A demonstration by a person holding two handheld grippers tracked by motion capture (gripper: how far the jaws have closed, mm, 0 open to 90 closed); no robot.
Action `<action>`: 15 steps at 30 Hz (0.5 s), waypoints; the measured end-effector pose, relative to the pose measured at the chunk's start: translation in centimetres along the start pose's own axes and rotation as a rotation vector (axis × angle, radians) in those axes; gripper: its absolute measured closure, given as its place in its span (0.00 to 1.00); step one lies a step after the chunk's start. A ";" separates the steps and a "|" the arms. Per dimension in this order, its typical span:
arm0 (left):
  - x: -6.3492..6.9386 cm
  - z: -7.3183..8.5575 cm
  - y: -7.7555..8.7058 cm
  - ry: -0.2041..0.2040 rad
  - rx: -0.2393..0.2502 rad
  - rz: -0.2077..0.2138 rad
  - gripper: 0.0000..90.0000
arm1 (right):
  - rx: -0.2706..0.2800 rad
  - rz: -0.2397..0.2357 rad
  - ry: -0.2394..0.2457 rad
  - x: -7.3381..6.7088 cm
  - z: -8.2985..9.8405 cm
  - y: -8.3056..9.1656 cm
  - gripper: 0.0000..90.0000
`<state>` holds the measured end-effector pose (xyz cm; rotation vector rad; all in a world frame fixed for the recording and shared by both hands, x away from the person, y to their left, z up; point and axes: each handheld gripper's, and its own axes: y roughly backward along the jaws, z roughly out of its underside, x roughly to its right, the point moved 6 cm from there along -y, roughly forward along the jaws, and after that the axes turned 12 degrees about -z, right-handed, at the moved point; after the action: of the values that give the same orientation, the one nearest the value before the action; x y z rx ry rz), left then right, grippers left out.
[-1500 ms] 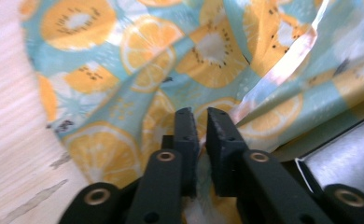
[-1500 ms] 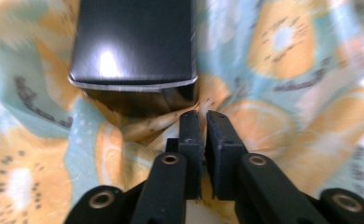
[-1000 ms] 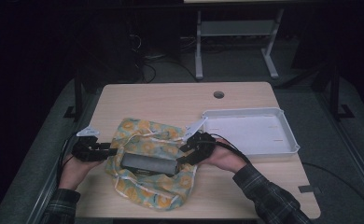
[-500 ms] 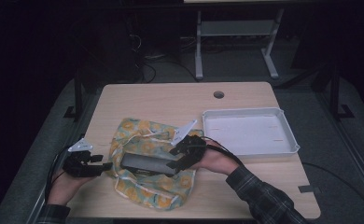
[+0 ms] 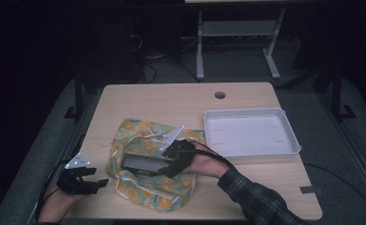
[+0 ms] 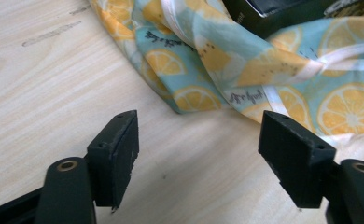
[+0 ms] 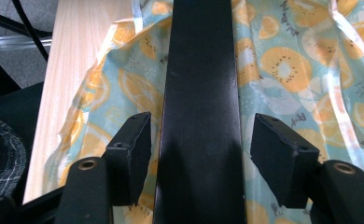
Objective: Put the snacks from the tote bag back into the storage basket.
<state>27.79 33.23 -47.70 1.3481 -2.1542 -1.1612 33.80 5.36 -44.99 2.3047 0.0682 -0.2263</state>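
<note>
Long black box (image 5: 143, 164) lying flat on the lemon-print cloth (image 5: 148, 187), long axis running straight away from the right gripper (image 5: 168, 168) in the right gripper view, near end between its jaws. In the high view, crosswise on the table (image 5: 171, 103), one short end at the right gripper, the other end toward the left gripper (image 5: 100, 183). Glossy dark top face (image 7: 201, 93) up.

Beyond the right gripper and off to its far side, well apart from the box: a white tray (image 5: 291, 136), shallow, rim up, inside bare as far as visible.

Right gripper: jaws straddling the near end of the box, a slim gap showing beside each pad (image 7: 131, 149), so not pressing; just been opening. Resting low over the cloth, a hand (image 5: 204, 165) in a plaid sleeve behind it.

Left gripper: jaws wide apart, nothing between them but bare table wood (image 6: 194, 177); just been opening as well. Cloth edge (image 6: 208, 100) just ahead of the jaw tips, not touched. Box corner (image 6: 273, 14) farther ahead, past the folds. In the high view, sitting at the near left table edge, apart from the cloth.
</note>
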 end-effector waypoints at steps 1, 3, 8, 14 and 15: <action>0.1 0.0 0.0 -0.003 0.001 0.002 0.31 | 0.001 0.003 0.001 0.1 0.0 -0.1 0.41; 0.1 0.1 -0.1 -0.003 -0.001 0.003 0.31 | 0.000 0.001 -0.003 0.1 0.0 -0.2 0.41; 0.1 0.2 -0.4 -0.007 -0.015 0.001 0.30 | -0.012 0.007 -0.006 0.3 0.0 -1.1 0.40; 0.2 0.2 -0.6 -0.010 -0.018 0.009 0.30 | -0.038 0.007 -0.010 0.4 0.3 -2.2 0.39; 0.2 0.2 -0.6 -0.010 -0.018 0.009 0.30 | -0.038 0.007 -0.010 0.4 0.3 -2.2 0.39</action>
<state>27.91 33.03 -48.38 1.3265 -2.1493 -1.1841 33.90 6.57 -46.87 2.2657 0.0591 -0.2315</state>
